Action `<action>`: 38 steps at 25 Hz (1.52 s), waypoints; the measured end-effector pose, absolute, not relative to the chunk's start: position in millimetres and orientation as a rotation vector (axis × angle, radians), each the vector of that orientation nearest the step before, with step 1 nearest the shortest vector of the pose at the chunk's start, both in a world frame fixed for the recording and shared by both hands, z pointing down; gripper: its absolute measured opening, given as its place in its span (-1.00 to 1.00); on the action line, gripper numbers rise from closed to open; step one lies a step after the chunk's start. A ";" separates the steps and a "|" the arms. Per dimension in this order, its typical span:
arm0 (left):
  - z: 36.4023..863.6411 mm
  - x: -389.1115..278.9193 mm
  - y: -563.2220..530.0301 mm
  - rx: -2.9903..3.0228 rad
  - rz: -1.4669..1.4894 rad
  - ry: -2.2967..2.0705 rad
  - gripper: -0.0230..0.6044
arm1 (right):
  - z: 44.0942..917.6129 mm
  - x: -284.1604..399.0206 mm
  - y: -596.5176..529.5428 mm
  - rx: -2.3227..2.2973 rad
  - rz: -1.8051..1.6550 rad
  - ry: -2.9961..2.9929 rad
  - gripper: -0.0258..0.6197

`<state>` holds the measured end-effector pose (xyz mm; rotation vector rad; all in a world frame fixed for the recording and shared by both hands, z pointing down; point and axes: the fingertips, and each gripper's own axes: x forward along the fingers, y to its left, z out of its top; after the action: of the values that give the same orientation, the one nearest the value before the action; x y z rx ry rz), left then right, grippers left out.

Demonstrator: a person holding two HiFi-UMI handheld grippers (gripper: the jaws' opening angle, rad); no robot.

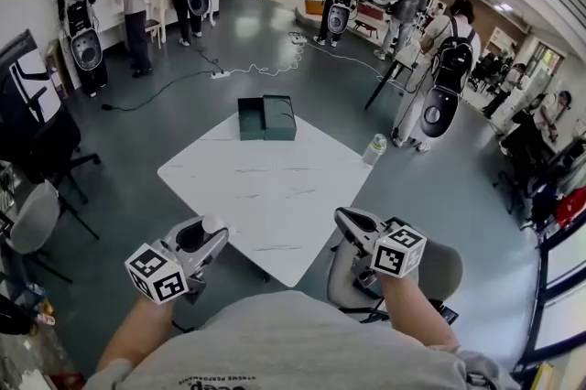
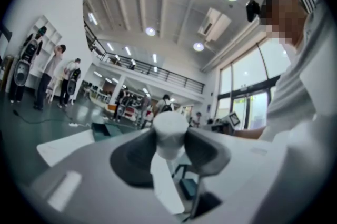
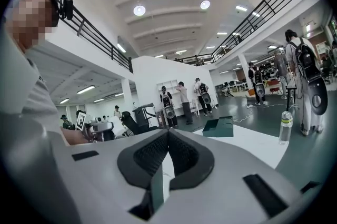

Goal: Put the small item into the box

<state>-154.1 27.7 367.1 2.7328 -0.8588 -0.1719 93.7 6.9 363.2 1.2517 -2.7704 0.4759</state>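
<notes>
The left gripper (image 1: 211,232) is holding a small white cylinder (image 2: 169,133) upright between its jaws, which are standing partly apart and pressing on it from both sides, over the near left edge of the white desk (image 1: 265,196). The right gripper (image 1: 343,219) is hovering at the desk's near right edge, its jaws sitting closed together with nothing between them. The dark green box (image 1: 266,117) is lying open on the desk's far corner, well apart from both grippers.
</notes>
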 end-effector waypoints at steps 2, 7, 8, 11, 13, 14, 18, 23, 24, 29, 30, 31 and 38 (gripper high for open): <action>368.7 -163.0 21.4 2.727 -0.170 -0.853 -0.39 | 362.8 84.9 -1.2 1.252 0.484 -2.766 -0.89; 369.9 -183.1 3.6 2.714 -0.163 -0.867 -0.39 | 359.6 68.3 -20.5 1.241 0.495 -2.769 -0.90; 370.0 -185.0 0.4 2.713 -0.163 -0.871 -0.39 | 361.0 68.1 -24.0 1.242 0.503 -2.769 -0.89; 370.1 -186.6 -8.2 2.714 -0.164 -0.879 -0.39 | 369.2 73.5 -34.3 1.248 0.527 -2.769 -0.89; 372.0 -185.8 -15.1 2.709 -0.157 -0.888 -0.39 | 376.4 78.2 -41.2 1.249 0.541 -2.770 -0.89; 374.2 -184.1 -19.0 2.702 -0.153 -0.893 -0.39 | 379.7 80.6 -44.5 1.247 0.547 -2.772 -0.89; 382.2 -164.9 -34.5 2.678 -0.137 -0.893 -0.39 | 388.4 95.6 -61.2 1.233 0.577 -2.785 -0.90; 385.1 -134.0 -70.7 2.663 -0.099 -0.943 -0.39 | 400.2 123.5 -107.1 1.187 0.625 -2.825 -0.89; 384.4 -127.8 -81.2 2.657 -0.092 -0.968 -0.39 | 402.0 128.1 -119.9 1.163 0.618 -2.835 -0.89; 393.5 -92.0 -122.8 2.553 -0.078 -1.105 -0.39 | 422.5 142.0 -164.8 0.965 0.494 -2.852 -0.89; 396.4 -85.9 -131.9 2.528 -0.069 -1.124 -0.39 | 425.1 141.1 -175.6 0.921 0.467 -2.870 -0.89; 398.2 -80.3 -141.0 2.502 -0.058 -1.140 -0.39 | 427.2 139.7 -187.4 0.887 0.451 -2.890 -0.89; 403.1 -27.5 -179.6 2.390 0.087 -1.185 -0.39 | 462.2 163.2 -246.7 0.799 0.640 -2.958 -0.89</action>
<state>-27.5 -179.6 403.1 2.3898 -1.1847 0.0871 163.2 -246.7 462.2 0.7990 -2.9583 0.6402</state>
